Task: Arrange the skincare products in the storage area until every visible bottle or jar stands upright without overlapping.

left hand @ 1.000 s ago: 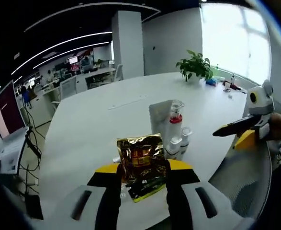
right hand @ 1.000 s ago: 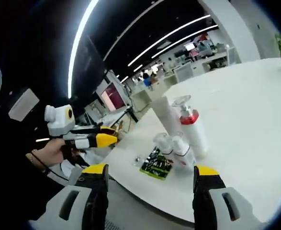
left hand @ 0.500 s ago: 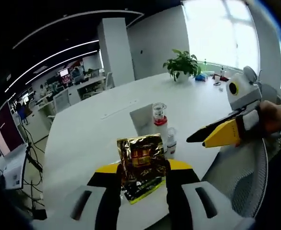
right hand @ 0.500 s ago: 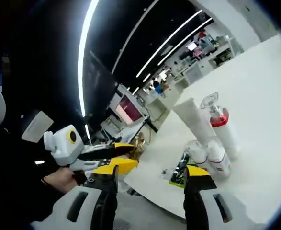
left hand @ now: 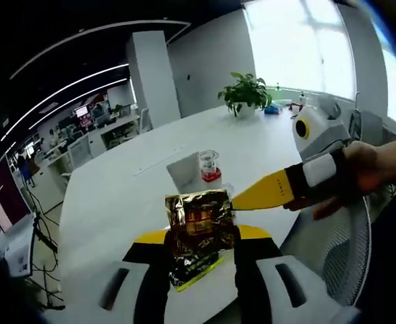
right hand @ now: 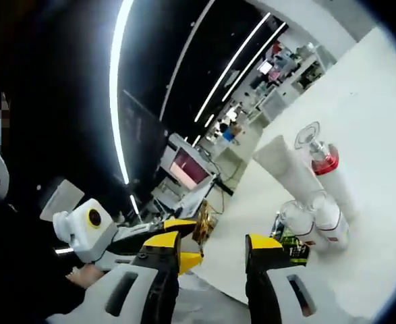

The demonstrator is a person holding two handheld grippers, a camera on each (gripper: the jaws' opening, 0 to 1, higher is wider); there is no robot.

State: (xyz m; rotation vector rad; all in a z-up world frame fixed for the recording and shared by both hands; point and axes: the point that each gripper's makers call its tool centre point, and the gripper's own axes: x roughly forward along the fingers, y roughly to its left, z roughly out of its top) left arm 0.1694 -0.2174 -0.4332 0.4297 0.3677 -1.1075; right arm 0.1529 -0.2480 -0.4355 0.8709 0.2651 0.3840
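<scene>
My left gripper [left hand: 201, 239] is shut on a gold foil sachet [left hand: 196, 223] and holds it above the near edge of the white table [left hand: 117, 196]. The right gripper [left hand: 237, 200], held by a hand [left hand: 353, 175], comes in from the right, and its yellow tip is almost at the sachet's right edge. In the right gripper view my right gripper [right hand: 212, 246] stands open with a narrow gap and nothing between its jaws. The left gripper [right hand: 174, 229] and the gold sachet [right hand: 204, 226] sit just beyond it. On the table stand a white tube [right hand: 289, 169], a red-collared bottle [right hand: 326, 158] and two small white bottles [right hand: 299, 223].
A dark green sachet [right hand: 292, 239] lies flat by the small bottles. A potted plant [left hand: 245, 91] stands at the table's far side. A mesh chair [left hand: 332, 250] is at the near right. Desks with monitors [right hand: 191, 169] fill the room behind.
The right gripper has moved in toward the gold sachet held by the left gripper, and its jaws have narrowed. The left gripper has kept its hold.
</scene>
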